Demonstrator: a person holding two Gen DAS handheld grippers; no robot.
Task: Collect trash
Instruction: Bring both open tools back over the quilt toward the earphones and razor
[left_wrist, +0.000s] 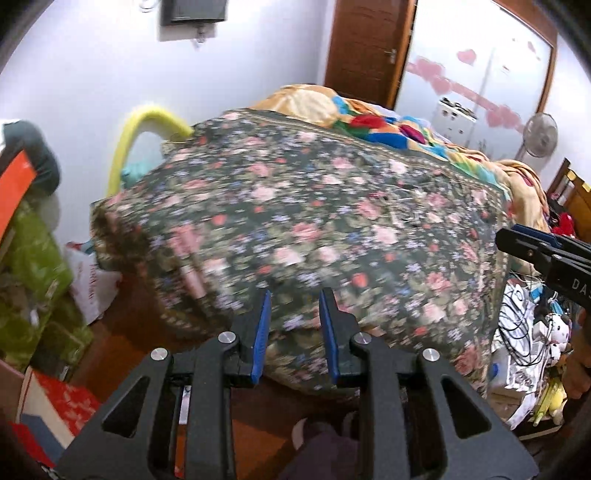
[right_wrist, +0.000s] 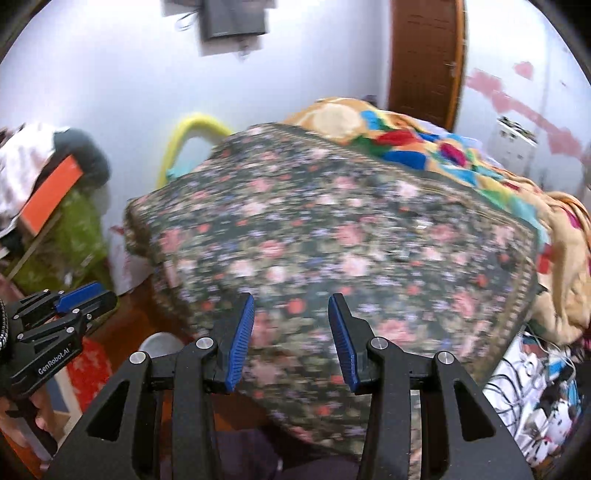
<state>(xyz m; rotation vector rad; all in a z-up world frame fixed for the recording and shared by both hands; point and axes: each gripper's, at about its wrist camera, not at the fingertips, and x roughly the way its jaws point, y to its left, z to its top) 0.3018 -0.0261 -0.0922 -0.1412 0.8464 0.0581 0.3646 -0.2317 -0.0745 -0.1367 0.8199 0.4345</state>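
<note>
a: both tools sit nearest the lens. left tool (left_wrist: 293, 328) has its blue pads a little apart with nothing between them; right tool (right_wrist: 291, 339) is spread somewhat wider, also empty.

b: so nothing picked up. where's the trash?

a: can't pick out any for certain. bed (left_wrist: 314, 221) fills the middle of both views, under a floral cover with a bright quilt (left_wrist: 388, 129) bunched at the upper right. likeliest spots are the white bag (left_wrist: 92, 284) on the floor at the left edge of the bed, and the clutter of cables (left_wrist: 517, 325) and small toys at lower right.

b: both views are smeared.

a: yes, so i'd judge this a search step. best done by steadying the hands first, then tipping one tool toward the floor at lower left, where boxes (left_wrist: 55, 406) and a green bundle (left_wrist: 33, 266) crowd in.

b: risks?

a: cables at lower right could snag a pad. i'd pick loose bits from above, one tool only, and keep the other clear.
</note>
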